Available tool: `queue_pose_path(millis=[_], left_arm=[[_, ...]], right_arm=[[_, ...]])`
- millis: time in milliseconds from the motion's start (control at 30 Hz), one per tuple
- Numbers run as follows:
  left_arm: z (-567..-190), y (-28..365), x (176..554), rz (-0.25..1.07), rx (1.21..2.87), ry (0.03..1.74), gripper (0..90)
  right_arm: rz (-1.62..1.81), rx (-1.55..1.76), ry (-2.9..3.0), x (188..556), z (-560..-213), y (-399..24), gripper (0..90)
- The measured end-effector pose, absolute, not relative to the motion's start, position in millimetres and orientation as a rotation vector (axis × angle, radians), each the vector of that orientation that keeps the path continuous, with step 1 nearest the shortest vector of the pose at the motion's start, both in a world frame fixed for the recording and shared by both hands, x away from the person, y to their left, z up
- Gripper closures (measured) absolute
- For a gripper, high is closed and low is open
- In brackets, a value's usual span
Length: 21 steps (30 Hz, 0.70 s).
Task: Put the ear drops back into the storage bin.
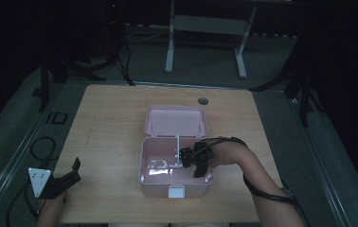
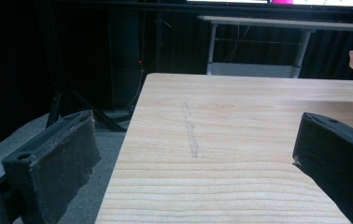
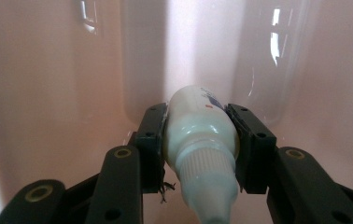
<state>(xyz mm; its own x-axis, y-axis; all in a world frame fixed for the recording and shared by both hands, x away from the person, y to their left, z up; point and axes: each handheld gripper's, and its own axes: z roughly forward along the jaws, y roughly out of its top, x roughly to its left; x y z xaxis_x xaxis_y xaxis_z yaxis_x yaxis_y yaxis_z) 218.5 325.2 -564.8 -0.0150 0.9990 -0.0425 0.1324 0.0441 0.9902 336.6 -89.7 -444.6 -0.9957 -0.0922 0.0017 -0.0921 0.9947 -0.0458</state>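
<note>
Right gripper (image 1: 199, 163) reaching down inside the open pink box (image 1: 145, 161) at the table's (image 1: 111, 123) middle, its jaws clamping a small white bottle (image 3: 201, 135); left gripper (image 1: 66, 177) resting near the table corner, left of the box, jaws gaping wide

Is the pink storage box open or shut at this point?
Open. In the high view the pink box has its lid swung back flat behind it, and the right gripper reaches inside, holding a small white bottle.
</note>
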Motion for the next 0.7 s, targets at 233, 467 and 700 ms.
queue_pose_path(millis=[233, 467, 700], left_arm=[[-565, 325, 219, 1.120, 1.267, 1.335, 0.4], [-565, 325, 219, 1.121, 1.271, 1.334, 0.4], [-565, 325, 218, 1.121, 1.269, 1.334, 0.4]], right_arm=[[-0.074, -0.159, 3.140, 336, -458, -84, 59.6], [-0.117, -0.125, 3.128, 340, -474, -81, 59.6], [-0.209, -0.154, 3.142, 339, -487, -78, 59.6]])
